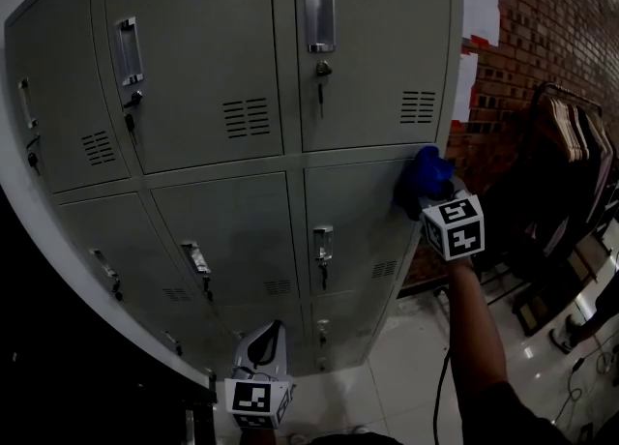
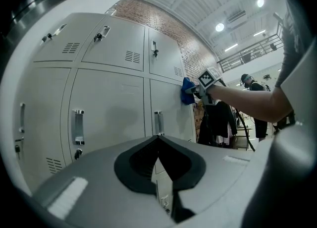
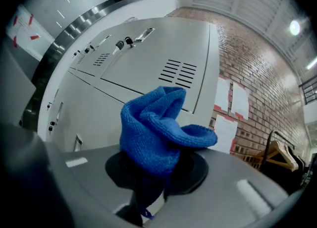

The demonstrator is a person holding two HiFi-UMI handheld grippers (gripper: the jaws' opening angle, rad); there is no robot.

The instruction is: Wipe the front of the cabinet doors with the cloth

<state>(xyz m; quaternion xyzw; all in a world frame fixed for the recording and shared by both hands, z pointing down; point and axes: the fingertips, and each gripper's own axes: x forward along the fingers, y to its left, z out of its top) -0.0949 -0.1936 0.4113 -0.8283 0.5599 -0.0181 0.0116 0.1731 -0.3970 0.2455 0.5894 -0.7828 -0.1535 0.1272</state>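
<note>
In the head view, the right gripper (image 1: 431, 193) is holding the blue cloth (image 1: 424, 172) against the cabinet (image 1: 213, 75), at its right edge where two doors meet. The left gripper (image 1: 263, 344) is hanging low before the cabinet's bottom doors. In the left gripper view, its jaws are sitting closed together on nothing. In the right gripper view, the jaws are clamping the bunched cloth, which is bulging toward the cabinet. Wiping well is probably calling for flat, steady pressure and overlapping strokes leftward across the cabinet, skirting its handles (image 1: 320, 17).
</note>
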